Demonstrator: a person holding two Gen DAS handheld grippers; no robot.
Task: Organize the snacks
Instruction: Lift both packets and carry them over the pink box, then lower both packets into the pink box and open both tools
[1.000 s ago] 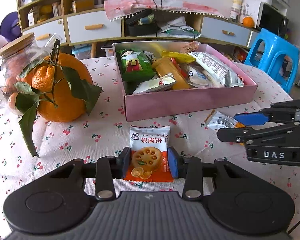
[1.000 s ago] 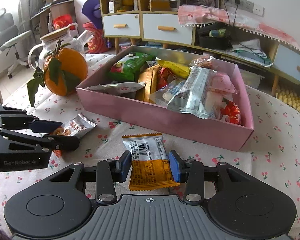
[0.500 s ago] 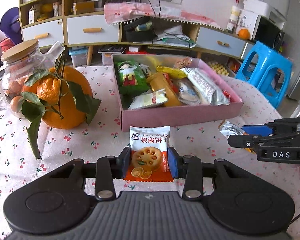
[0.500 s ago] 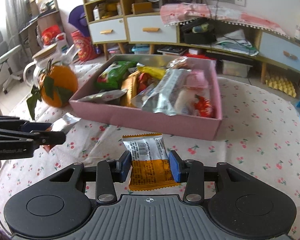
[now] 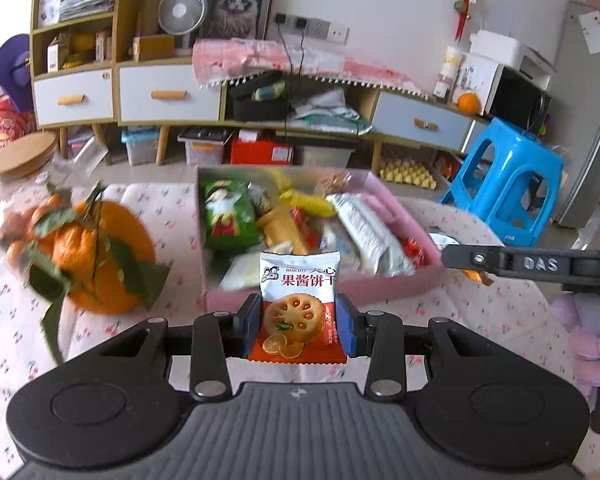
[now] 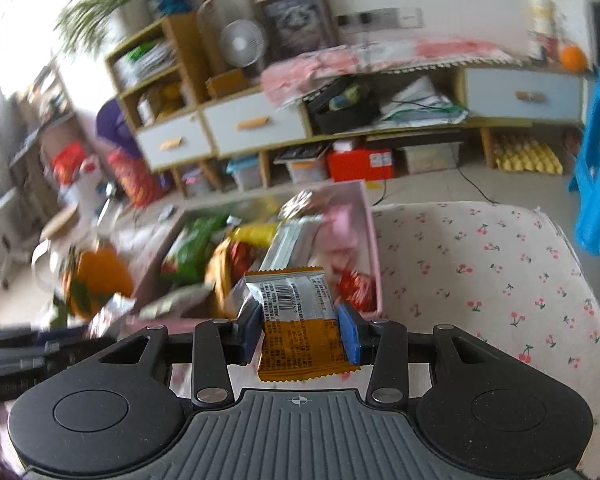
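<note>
My left gripper [image 5: 299,322] is shut on a white and orange biscuit packet [image 5: 298,280], held in the air in front of the pink snack box [image 5: 324,292]. My right gripper [image 6: 299,330] is shut on a silver and orange snack packet [image 6: 296,296], lifted above the near edge of the same pink box [image 6: 370,240]. The box holds several snacks, among them a green bag [image 5: 228,216] and a long silver packet [image 5: 366,228]. In the left wrist view the right gripper's black arm [image 5: 520,264] reaches in from the right.
A large orange with leaves [image 5: 96,252] and a glass jar with a wooden lid [image 5: 20,168] stand left of the box on the cherry-print tablecloth [image 6: 480,280]. A blue stool [image 5: 508,184] stands beyond the table's right side. Another small silver packet [image 6: 112,312] lies left of the box.
Both grippers have risen from the tablecloth with their packets and come closer to the pink box. The right view has rolled and blurred.
</note>
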